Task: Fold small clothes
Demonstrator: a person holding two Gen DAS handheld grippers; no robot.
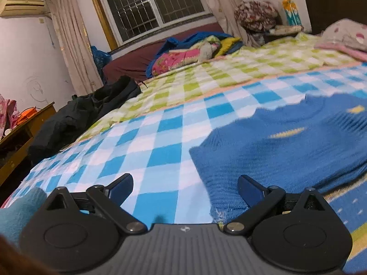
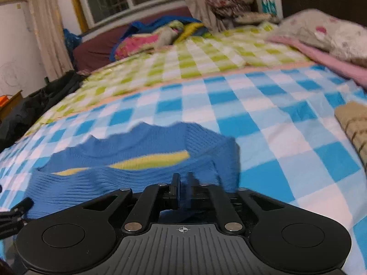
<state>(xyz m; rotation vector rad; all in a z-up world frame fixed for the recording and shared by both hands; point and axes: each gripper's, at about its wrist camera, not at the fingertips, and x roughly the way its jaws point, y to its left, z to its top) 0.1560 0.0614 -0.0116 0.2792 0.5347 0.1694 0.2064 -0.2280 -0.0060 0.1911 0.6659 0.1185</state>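
Note:
A small blue knitted sweater (image 1: 286, 146) with yellow-green marks lies on the blue checked bedspread (image 1: 142, 142). My left gripper (image 1: 185, 189) is open and empty, low over the bed at the sweater's left edge; its right finger is over the knit. In the right wrist view the sweater (image 2: 128, 167) lies ahead and to the left. My right gripper (image 2: 183, 184) is shut on a fold of the sweater's near right edge, with blue knit pinched between the fingers.
A dark jacket (image 1: 80, 114) lies at the bed's left edge beside a wooden desk (image 1: 20, 142). A pile of bedding (image 1: 195, 50) sits at the far side. Pillows and a pink blanket (image 2: 321, 43) lie at the right. A beige checked cloth (image 2: 355, 126) lies at the right.

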